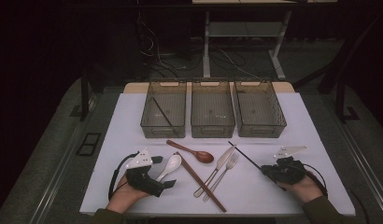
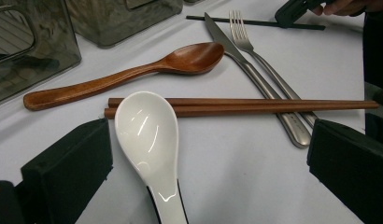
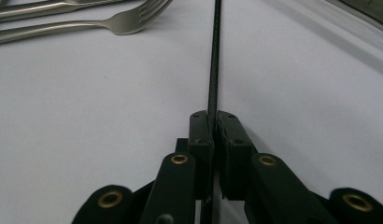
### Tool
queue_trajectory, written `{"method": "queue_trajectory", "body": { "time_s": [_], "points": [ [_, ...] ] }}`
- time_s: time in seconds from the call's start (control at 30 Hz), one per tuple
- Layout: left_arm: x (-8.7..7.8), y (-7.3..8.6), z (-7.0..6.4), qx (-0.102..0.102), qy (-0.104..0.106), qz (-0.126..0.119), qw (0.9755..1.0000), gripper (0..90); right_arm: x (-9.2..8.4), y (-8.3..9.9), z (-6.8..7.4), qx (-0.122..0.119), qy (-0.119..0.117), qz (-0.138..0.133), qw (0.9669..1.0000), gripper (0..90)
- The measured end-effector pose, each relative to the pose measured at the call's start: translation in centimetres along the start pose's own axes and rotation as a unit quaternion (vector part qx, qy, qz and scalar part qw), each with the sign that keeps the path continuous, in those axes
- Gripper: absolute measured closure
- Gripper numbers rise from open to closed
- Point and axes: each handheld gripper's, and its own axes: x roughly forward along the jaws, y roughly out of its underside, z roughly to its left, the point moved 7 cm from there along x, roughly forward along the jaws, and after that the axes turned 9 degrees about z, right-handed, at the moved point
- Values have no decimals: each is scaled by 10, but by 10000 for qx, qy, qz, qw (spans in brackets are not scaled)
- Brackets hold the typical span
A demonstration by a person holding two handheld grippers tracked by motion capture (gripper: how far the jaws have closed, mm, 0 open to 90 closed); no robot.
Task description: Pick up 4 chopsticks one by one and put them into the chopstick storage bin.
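My left gripper [image 1: 165, 171] rests on the white table [image 1: 297, 121] at the front left, open. The handle of a white ceramic spoon [image 1: 171, 164] lies between its jaws, which stand wide on either side of the spoon [image 2: 147, 135] without touching it. At the front right, my right gripper [image 1: 265, 171] is shut on the near end of a thin black chopstick [image 1: 245, 156]. The pads of that gripper [image 3: 213, 123] pinch the stick [image 3: 214, 56], which runs straight away over the table.
A wooden spoon [image 1: 192, 151], a pair of wooden chopsticks [image 1: 201, 182], a knife [image 1: 217, 169] and a fork [image 1: 224, 172] lie mid-table. Three smoky plastic bins [image 1: 164, 133] [image 1: 212, 133] [image 1: 262, 132] stand in a row behind; the left one holds another black chopstick [image 1: 161, 112].
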Motion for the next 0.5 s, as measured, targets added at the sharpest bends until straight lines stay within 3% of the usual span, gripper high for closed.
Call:
{"method": "queue_trajectory", "body": {
  "time_s": [0.5],
  "points": [
    [1, 0, -1, 26, 18, 26, 10000, 0, -2, -2, -2, 67, 9, -30, 10000, 853]
  ]
}}
